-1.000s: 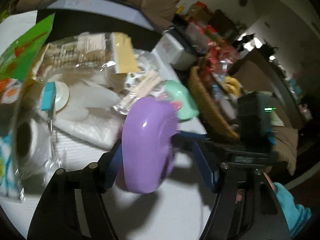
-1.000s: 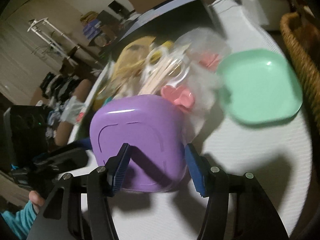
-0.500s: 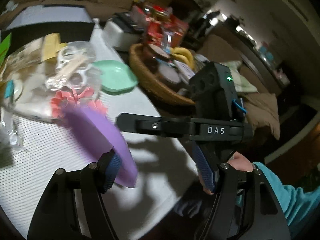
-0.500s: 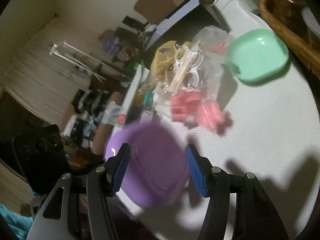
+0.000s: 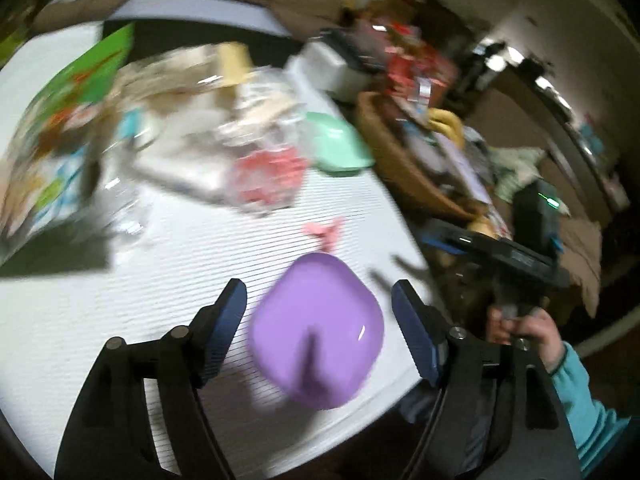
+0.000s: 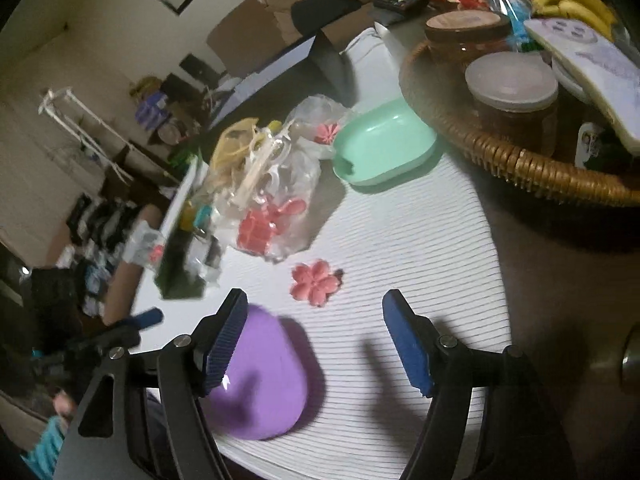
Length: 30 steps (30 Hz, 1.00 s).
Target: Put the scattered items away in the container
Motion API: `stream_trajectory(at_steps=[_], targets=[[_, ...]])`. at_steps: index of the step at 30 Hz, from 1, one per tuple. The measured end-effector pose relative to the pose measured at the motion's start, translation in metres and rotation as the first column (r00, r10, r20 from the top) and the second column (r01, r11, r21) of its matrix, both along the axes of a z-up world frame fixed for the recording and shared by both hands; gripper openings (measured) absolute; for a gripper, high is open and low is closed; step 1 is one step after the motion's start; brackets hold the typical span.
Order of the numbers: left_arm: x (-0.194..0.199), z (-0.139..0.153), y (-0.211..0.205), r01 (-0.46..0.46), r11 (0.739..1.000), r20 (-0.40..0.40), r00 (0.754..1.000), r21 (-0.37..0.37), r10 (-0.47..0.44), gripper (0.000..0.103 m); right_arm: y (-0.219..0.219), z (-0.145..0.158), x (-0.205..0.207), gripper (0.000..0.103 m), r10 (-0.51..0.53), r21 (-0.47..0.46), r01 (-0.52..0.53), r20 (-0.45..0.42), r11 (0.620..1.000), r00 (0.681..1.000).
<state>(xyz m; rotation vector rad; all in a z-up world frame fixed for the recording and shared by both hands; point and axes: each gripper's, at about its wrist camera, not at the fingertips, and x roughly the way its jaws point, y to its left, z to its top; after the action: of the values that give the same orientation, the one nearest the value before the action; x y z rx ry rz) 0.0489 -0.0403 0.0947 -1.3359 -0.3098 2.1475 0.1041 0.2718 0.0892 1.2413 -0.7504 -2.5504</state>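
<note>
A purple container (image 5: 318, 330) lies on the white striped table near its front edge; it also shows in the right wrist view (image 6: 262, 380). My left gripper (image 5: 320, 326) is open, its jaws on either side of the container and apart from it. My right gripper (image 6: 310, 342) is open and empty, with the container by its left finger. A pink flower piece (image 6: 316, 282) lies loose just beyond. A clear bag of pink pieces and clips (image 6: 272, 200) lies further back, blurred in the left wrist view (image 5: 268, 172).
A mint green dish (image 6: 384, 146) stands behind the bag. A wicker basket (image 6: 520, 160) with jars and bananas fills the back right. Packets and a green-printed bag (image 5: 80, 80) crowd the table's left. The table edge (image 5: 400, 400) runs close in front.
The purple container was held upright between the grippers a second ago; now it lies flat on the table and both grippers are open and pulled back. A pink flower piece lies loose.
</note>
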Motion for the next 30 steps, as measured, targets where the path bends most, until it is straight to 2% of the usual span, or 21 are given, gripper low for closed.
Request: stream_trajectory(at_steps=[4,10,13,19,20,21,22,23,24,26,29,30], targets=[[0.0,-0.018,-0.004,-0.027,0.997,-0.001,1.0,-0.077,0.027,0.073,-0.016,-0.002,-0.003,0.074,0.032,0.083,-0.033,0.02,0.996,0.999],[0.011,-0.034,0.017,0.033,0.987,-0.018,0.999,-0.158,-0.036,0.074,-0.044,-0.015,-0.022,0.076,0.105,0.221,-0.115,0.058,0.968,0.993],[0.01,-0.046,0.021,0.035,0.978,-0.01,0.999,-0.206,-0.038,0.074,-0.056,-0.024,-0.035,0.077,0.138,0.271,-0.156,0.086,0.95,0.987],[0.011,-0.053,0.02,0.044,0.972,-0.012,0.999,-0.232,-0.049,0.07,-0.064,-0.032,-0.051,0.077,0.16,0.312,-0.185,0.104,0.932,0.982],[0.011,-0.053,0.021,0.047,0.972,-0.012,0.999,-0.232,-0.052,0.068,-0.065,-0.033,-0.053,0.077,0.16,0.314,-0.186,0.108,0.931,0.981],[0.012,-0.054,0.021,0.049,0.97,-0.01,0.999,-0.236,-0.053,0.055,-0.065,-0.036,-0.057,0.077,0.16,0.316,-0.188,0.113,0.93,0.981],[0.011,-0.056,0.021,0.049,0.969,-0.007,0.999,-0.244,-0.052,0.038,-0.066,-0.038,-0.06,0.077,0.158,0.321,-0.189,0.118,0.928,0.98],[0.009,-0.058,0.022,0.049,0.966,0.002,0.999,-0.254,-0.05,0.032,-0.067,-0.04,-0.062,0.076,0.158,0.323,-0.19,0.123,0.927,0.98],[0.007,-0.061,0.022,0.049,0.965,0.016,0.999,-0.258,-0.047,0.028,-0.068,-0.041,-0.065,0.076,0.159,0.324,-0.192,0.126,0.926,0.979],[0.004,-0.065,0.021,0.051,0.968,0.038,0.998,-0.244,-0.043,0.028,-0.069,-0.043,-0.069,0.076,0.167,0.318,-0.2,0.128,0.927,0.978],[0.004,-0.064,0.023,0.053,0.966,0.031,0.998,-0.251,-0.046,0.025,-0.07,-0.049,-0.075,0.074,0.185,0.308,-0.222,0.146,0.925,0.972],[0.003,-0.065,0.024,0.051,0.962,0.027,0.999,-0.267,-0.046,0.024,-0.072,-0.052,-0.076,0.064,0.192,0.304,-0.232,0.156,0.924,0.969]])
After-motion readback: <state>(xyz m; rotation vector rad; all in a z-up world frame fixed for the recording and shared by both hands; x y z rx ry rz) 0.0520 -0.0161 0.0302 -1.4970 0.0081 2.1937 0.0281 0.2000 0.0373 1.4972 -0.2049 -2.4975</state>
